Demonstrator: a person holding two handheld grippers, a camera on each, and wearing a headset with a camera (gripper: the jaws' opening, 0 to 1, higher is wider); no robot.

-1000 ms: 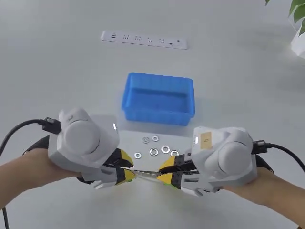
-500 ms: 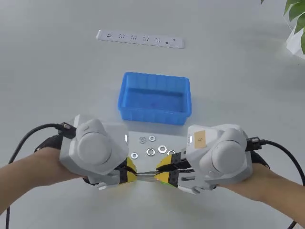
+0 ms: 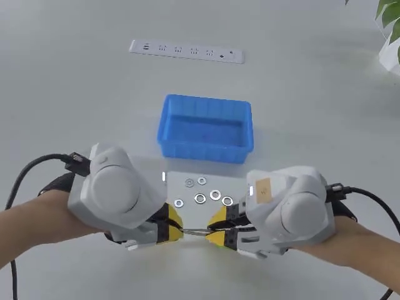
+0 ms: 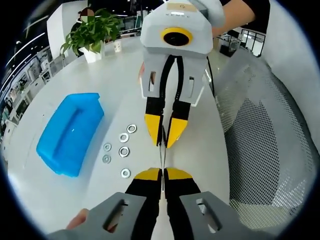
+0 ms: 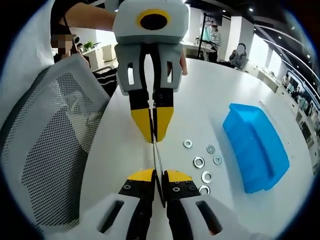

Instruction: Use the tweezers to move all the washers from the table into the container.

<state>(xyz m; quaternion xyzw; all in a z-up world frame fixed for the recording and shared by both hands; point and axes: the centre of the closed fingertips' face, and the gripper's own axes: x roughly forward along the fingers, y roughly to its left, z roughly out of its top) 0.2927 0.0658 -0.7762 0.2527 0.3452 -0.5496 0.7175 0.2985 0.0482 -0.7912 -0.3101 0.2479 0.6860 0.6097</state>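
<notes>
From the head view I have both tools low over the plain white table [image 3: 312, 87], their yellow tips facing each other; the left gripper [image 3: 172, 228] and the right gripper [image 3: 219, 230] each clamp one end of the thin silver metal tweezers [image 3: 195, 231], which bridge the short gap between them.

In the left gripper view my own jaws [image 4: 161, 175] are closed flat on the tweezers [image 4: 161, 157]; the right gripper [image 4: 165, 134] comes in from the top, its jaws pinched on the far end. In the right gripper view its yellow tips [image 5: 156, 176] are shut on the tweezers [image 5: 158, 159] as well; the left gripper [image 5: 152, 124] faces me, jaws pressed on the other end.

The six small round metal washers [image 3: 201, 191] lie loose on the table just beyond the tweezers, between the grippers and the blue rectangular plastic container [image 3: 206, 147]; none of them is in the container. I see them again in the left gripper view [image 4: 123, 151], beside the container [image 4: 70, 132], and in the right gripper view [image 5: 199, 162], near the container [image 5: 255, 145].

A long white power strip [image 3: 186, 51] lies well beyond the container; a green leafy plant [image 3: 390, 19] is at the far right corner; a grey mesh chair [image 4: 255, 125] is beside the table.
</notes>
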